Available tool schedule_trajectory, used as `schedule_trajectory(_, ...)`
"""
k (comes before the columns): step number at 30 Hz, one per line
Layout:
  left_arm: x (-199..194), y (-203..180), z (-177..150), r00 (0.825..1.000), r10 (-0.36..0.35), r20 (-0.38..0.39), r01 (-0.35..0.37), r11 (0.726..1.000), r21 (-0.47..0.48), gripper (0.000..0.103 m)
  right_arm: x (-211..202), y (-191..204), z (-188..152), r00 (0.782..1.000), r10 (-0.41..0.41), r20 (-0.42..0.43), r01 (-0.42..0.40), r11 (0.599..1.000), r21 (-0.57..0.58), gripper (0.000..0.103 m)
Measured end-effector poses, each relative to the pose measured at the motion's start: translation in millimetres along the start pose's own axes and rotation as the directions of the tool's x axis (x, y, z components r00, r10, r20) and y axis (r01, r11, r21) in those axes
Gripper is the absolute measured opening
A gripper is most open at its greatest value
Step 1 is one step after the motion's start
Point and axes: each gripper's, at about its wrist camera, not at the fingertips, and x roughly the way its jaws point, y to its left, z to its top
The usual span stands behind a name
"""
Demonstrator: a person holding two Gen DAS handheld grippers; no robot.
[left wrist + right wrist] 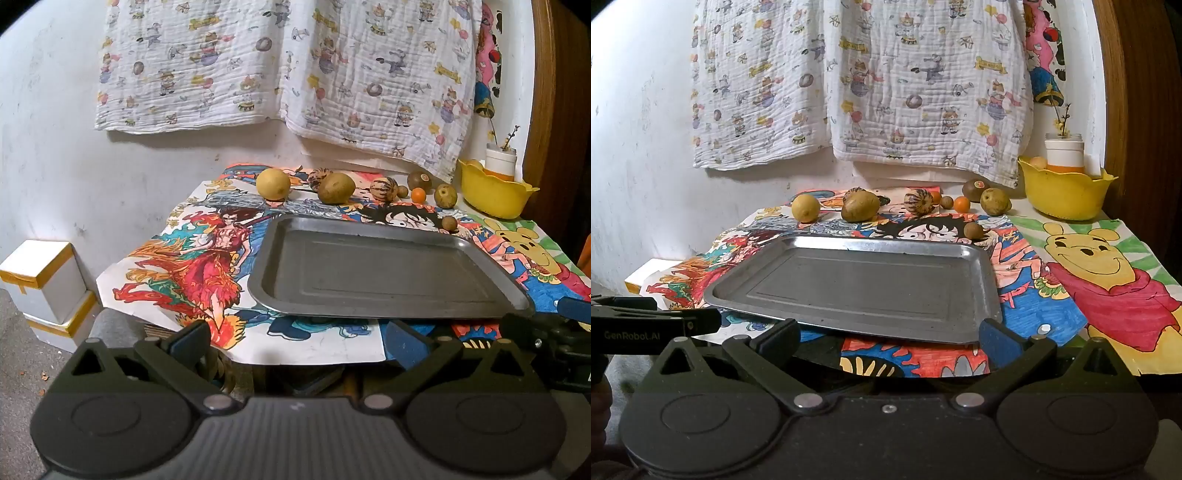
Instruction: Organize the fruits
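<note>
An empty metal tray [388, 295] [864, 314] lies on a table covered with cartoon drawings. Behind it stands a row of several fruits: a yellow lemon [273, 183] [805, 208], a brownish oval fruit [336, 188] [860, 206], striped round fruits [383, 189] [919, 201], a small orange fruit [418, 195] [961, 203], a kiwi [419, 181] [976, 189], a greenish fruit [446, 195] [995, 201] and a small brown ball [449, 223] [973, 230] by the tray's far edge. My left gripper [297, 345] and right gripper [888, 341] are open and empty, at the table's near edge.
A yellow bowl [491, 197] [1065, 195] stands at the back right, with a white and orange jar [500, 162] [1064, 153] in it. A printed cloth [280, 66] hangs on the wall behind. White boxes [40, 273] stand on the floor at left.
</note>
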Motion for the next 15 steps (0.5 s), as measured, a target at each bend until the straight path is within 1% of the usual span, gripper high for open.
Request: schedule_trajectory(15, -0.3, 0.0, -0.1, 1.0, 0.0, 0.004, 0.0, 1.0, 0.001, 0.103, -2.1, -3.6, -3.4, 1.0, 0.001, -0.002, -0.001, 1.0, -0.001, 0.102)
